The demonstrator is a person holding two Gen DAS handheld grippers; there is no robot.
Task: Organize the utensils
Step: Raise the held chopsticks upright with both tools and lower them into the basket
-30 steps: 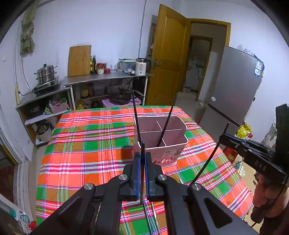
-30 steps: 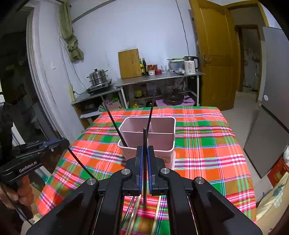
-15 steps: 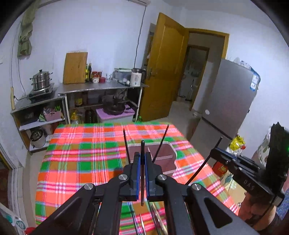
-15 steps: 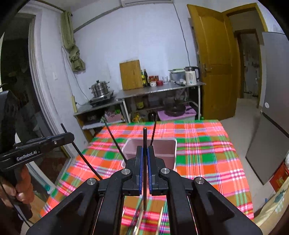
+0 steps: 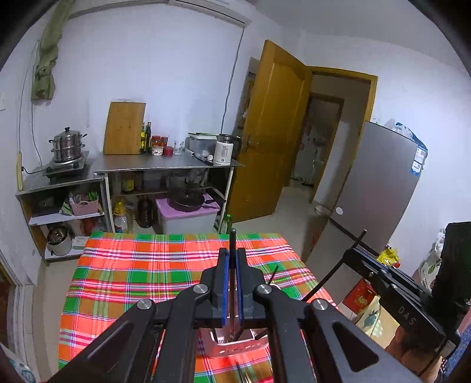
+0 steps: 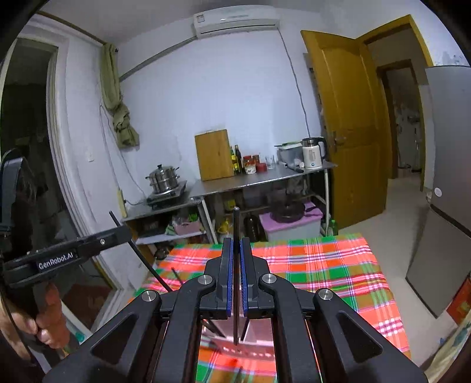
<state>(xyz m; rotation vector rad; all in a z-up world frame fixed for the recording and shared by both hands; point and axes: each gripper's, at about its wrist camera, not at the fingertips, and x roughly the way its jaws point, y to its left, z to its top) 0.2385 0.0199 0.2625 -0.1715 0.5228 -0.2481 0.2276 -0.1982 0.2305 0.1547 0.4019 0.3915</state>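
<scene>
Overhead, 2 grippers each clamp 1 black chopstick (image 5: 232, 235) above 1 pink holder (image 5: 232, 347).

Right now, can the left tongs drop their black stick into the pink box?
Probably yes. The left tongs pinch a black chopstick, and the pink box sits open just below them with nothing between, though other sticks already lean inside.

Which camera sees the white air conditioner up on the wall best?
The right wrist view: the whole air conditioner sits high on the wall in plain sight. The left wrist view shows only a thin white strip at the top of the wall, too cut off to make out well.
</scene>
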